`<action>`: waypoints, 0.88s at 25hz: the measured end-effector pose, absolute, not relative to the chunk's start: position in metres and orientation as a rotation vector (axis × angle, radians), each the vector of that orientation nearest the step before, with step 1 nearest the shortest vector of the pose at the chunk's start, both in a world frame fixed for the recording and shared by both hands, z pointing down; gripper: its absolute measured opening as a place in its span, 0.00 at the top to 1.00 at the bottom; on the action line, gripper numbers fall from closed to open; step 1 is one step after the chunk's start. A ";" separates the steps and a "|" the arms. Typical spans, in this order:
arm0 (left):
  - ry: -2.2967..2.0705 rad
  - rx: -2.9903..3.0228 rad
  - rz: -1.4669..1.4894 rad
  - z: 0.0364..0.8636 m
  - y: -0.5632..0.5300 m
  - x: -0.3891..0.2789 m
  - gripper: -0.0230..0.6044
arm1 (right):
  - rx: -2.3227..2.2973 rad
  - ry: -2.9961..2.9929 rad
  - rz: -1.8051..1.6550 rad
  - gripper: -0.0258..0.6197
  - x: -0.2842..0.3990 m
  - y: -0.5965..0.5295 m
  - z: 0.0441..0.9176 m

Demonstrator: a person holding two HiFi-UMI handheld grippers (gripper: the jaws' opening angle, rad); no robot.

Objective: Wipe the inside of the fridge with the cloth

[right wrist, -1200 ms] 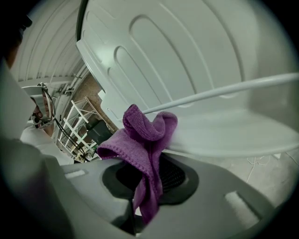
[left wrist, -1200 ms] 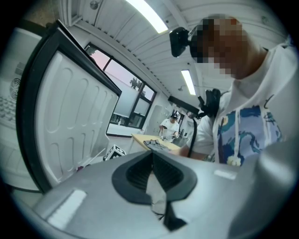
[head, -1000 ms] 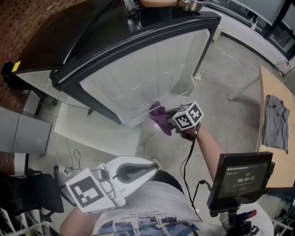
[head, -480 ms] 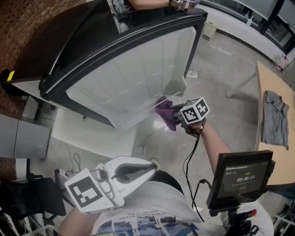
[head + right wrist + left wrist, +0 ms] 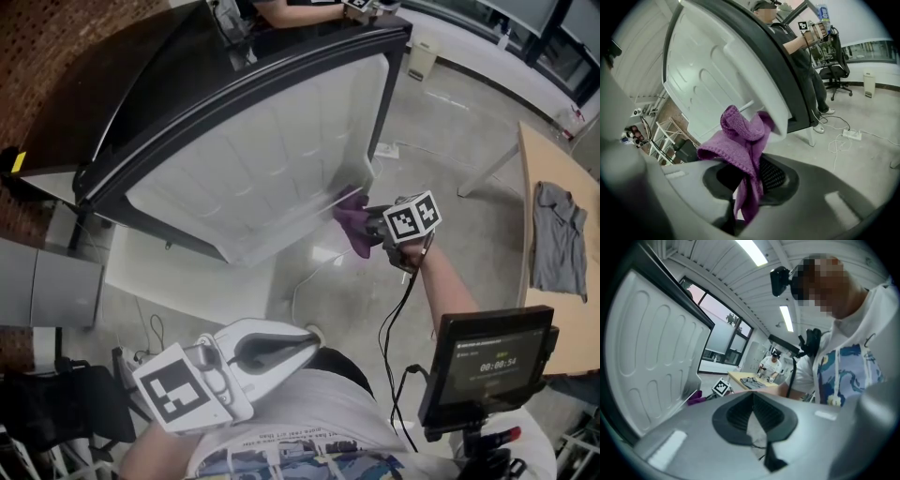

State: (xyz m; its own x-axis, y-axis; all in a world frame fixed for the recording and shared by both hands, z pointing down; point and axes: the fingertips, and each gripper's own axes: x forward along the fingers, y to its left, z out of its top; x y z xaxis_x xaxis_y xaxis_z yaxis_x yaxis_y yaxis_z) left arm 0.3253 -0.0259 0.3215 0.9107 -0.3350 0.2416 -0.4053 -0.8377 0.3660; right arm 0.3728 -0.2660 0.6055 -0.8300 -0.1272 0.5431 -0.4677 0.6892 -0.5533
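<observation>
— Where's the purple knitted cloth (image 5: 351, 217)?
— Pinched tight in the right gripper (image 5: 749, 174), pressed against the lower edge of the white-lined, black-framed fridge (image 5: 253, 169).
— And the left gripper (image 5: 752, 401)?
— Jaws together, empty, well away from the fridge.

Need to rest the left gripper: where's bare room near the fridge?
Free: the concrete floor between the fridge and the wooden table, and the table corner beside the grey garment. Crowded: cables on the floor under the right gripper.
</observation>
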 end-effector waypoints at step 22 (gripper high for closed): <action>-0.459 2.685 0.201 0.319 -0.031 0.281 0.95 | 1.026 -2.266 0.502 0.84 0.437 -0.241 0.550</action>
State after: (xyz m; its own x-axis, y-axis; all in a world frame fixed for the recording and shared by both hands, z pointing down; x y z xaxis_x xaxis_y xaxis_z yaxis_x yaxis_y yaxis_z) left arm 0.2809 -0.0313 0.3188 0.9356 -0.2871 0.2054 -0.3457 -0.8631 0.3683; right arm 0.4375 -0.2405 0.5500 -0.5251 -0.5458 0.6530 -0.7706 0.6305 -0.0927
